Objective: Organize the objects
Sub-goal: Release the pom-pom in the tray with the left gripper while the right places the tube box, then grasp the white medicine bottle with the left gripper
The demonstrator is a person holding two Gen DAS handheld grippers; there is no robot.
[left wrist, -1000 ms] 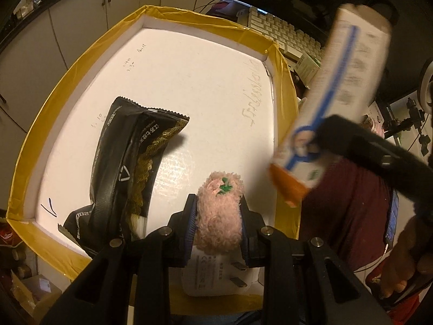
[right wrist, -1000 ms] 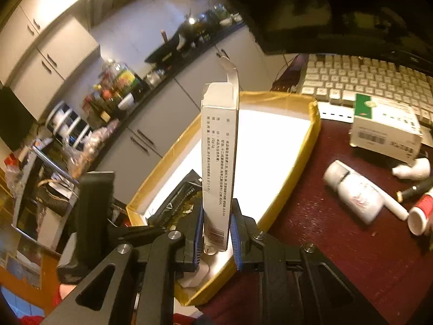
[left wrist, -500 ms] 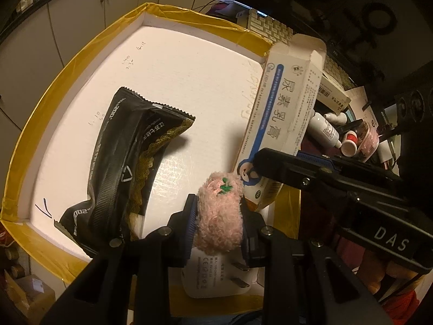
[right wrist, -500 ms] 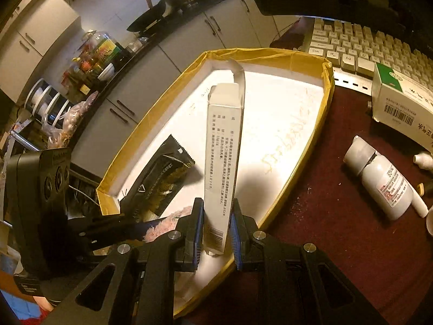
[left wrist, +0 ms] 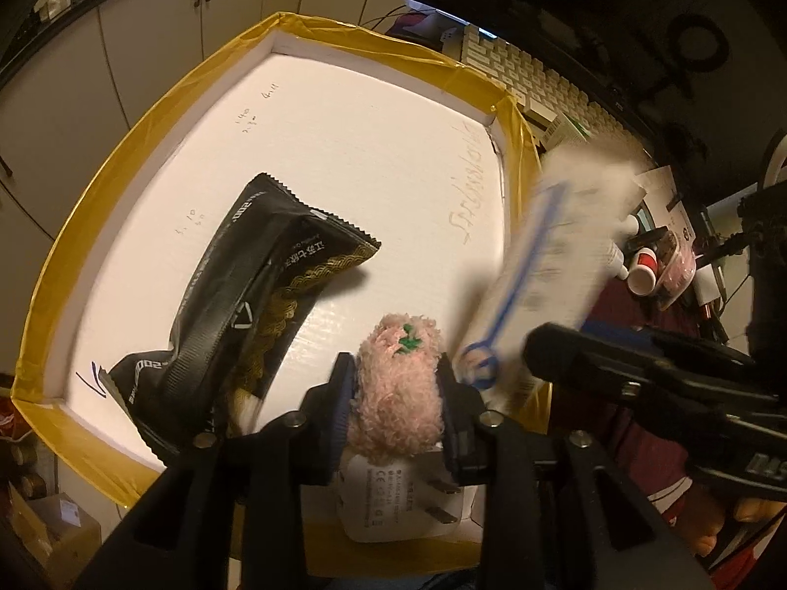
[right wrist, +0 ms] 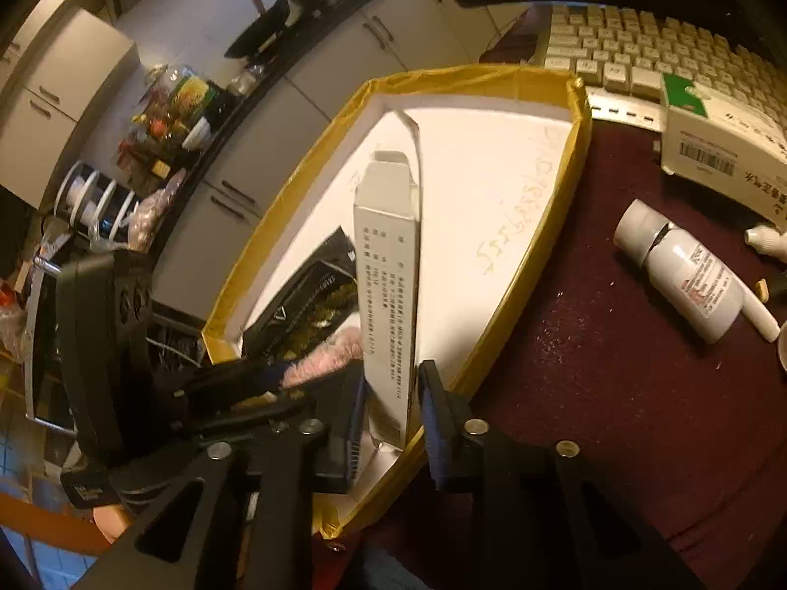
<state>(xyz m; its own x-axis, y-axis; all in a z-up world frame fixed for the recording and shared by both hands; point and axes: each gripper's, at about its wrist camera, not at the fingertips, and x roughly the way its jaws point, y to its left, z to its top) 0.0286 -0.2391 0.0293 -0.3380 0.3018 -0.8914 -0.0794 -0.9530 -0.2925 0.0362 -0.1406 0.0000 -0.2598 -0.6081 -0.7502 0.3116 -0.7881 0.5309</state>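
Observation:
A white tray with a yellow taped rim (left wrist: 123,147) (right wrist: 541,255) holds a black snack packet (left wrist: 256,295) (right wrist: 305,305) on its left side. My left gripper (left wrist: 396,373) is over the tray's near edge. Its jaws are opening, but the pads still touch the pink plush toy (left wrist: 398,393) (right wrist: 324,361), which sits over a white plug charger (left wrist: 398,501). A tall white and blue carton (left wrist: 546,265) (right wrist: 388,295) stands tilted at the tray's near right corner, blurred in the left wrist view. My right gripper (right wrist: 393,393) brackets its lower end with its jaws opening and a gap beside the right pad.
On the dark red tablecloth (right wrist: 590,393) right of the tray lie a white bottle (right wrist: 688,275) and a green and white box (right wrist: 713,142). A keyboard (right wrist: 664,54) sits behind them. Small red-capped containers (left wrist: 644,270) stand further right. Cabinets run beyond the tray's far side.
The right gripper has brought the carton down to the tray's near right corner and its jaws have parted. The left jaws have widened a little around the plush toy.

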